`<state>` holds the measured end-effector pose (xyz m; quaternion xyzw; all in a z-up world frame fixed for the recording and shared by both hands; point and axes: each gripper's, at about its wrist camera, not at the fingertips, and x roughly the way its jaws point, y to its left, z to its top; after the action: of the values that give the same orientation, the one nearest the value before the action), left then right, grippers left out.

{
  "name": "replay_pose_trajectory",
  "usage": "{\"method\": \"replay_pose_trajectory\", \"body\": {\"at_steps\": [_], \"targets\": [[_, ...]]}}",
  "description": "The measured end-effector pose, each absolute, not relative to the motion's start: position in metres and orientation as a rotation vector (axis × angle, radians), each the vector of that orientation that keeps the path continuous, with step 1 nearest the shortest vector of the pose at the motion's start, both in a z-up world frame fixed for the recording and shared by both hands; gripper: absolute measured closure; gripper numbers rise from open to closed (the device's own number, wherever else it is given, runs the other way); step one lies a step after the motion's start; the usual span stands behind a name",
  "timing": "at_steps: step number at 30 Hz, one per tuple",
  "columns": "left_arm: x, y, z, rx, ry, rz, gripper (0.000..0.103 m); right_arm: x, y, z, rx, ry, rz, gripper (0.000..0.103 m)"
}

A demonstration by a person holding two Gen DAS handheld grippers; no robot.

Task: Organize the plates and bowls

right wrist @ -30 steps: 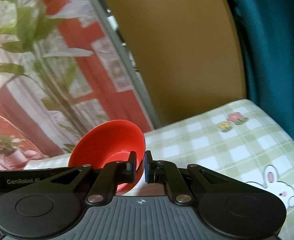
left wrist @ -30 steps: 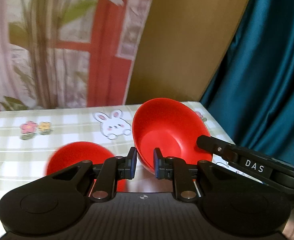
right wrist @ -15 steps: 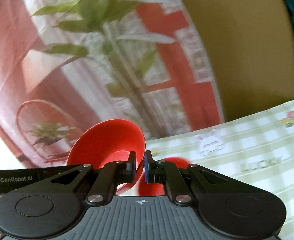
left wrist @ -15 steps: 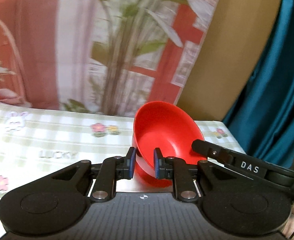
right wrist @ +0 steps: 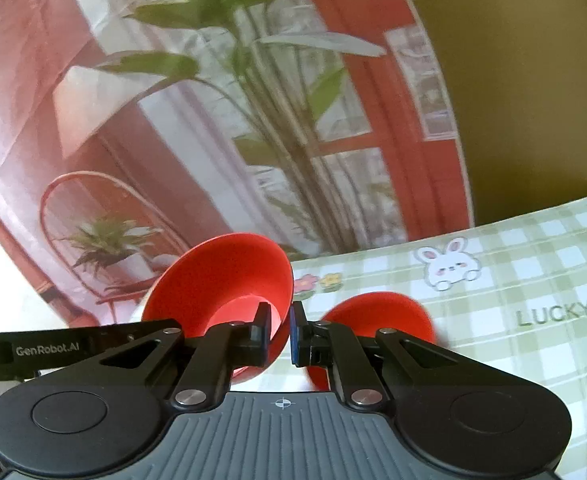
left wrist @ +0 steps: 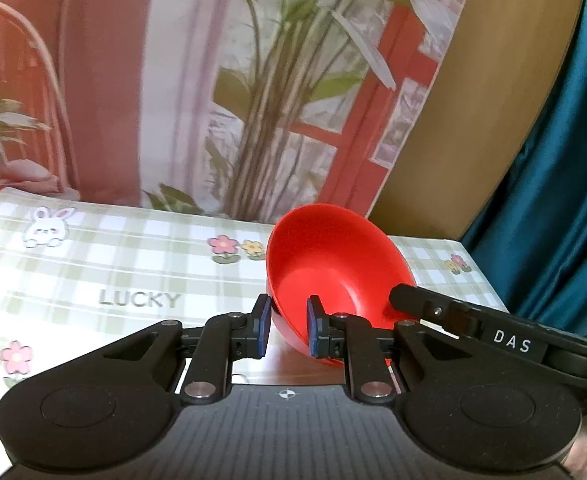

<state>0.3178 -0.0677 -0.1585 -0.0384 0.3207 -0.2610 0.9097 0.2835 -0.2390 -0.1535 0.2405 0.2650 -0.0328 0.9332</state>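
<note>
A red bowl (left wrist: 333,272) hangs tilted above the table. Its rim sits between the pads of my left gripper (left wrist: 287,330) and between those of my right gripper (right wrist: 280,334), on opposite sides. In the right wrist view I see the bowl's (right wrist: 221,292) underside and foot. Each gripper's black body shows in the other's view, as the "DAS" arm (left wrist: 505,340) and the "GenRobot.AI" arm (right wrist: 53,348). A second red bowl (right wrist: 377,320) lies on the table behind my right fingers, blurred and partly hidden.
The table wears a green-checked cloth (left wrist: 125,272) printed with rabbits, flowers and "LUCKY". A backdrop with plants and a red window frame (left wrist: 253,100) stands behind. A teal curtain (left wrist: 565,160) hangs at the table's right edge.
Both grippers have swung leftward with the held bowl; the views now show the table's middle. The second bowl has left the left wrist view and entered the right wrist view.
</note>
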Motion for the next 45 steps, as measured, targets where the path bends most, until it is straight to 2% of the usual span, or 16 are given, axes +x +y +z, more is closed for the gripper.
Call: {"method": "replay_pose_trajectory", "body": {"at_steps": [13,37,40,43,45], "targets": [[0.352,-0.131,-0.195,-0.022,0.743,-0.595,0.084,0.282,-0.295,-0.199,0.563,0.596,-0.168,0.094],[0.371,-0.145,-0.223,0.052,0.791,-0.593,0.084,0.294,-0.304,-0.225,0.555,0.662,-0.172,0.094],[0.370,-0.145,-0.223,0.065,0.785,-0.589,0.081,0.294,-0.304,-0.225,0.553,0.662,-0.172,0.094],[0.369,-0.145,-0.222,0.079,0.784,-0.567,0.060,0.293,-0.303,-0.224,0.547,0.662,-0.173,0.093],[0.368,-0.143,-0.222,0.073,0.782,-0.573,0.060,0.292,-0.303,-0.224,0.542,0.662,-0.179,0.093]]}}
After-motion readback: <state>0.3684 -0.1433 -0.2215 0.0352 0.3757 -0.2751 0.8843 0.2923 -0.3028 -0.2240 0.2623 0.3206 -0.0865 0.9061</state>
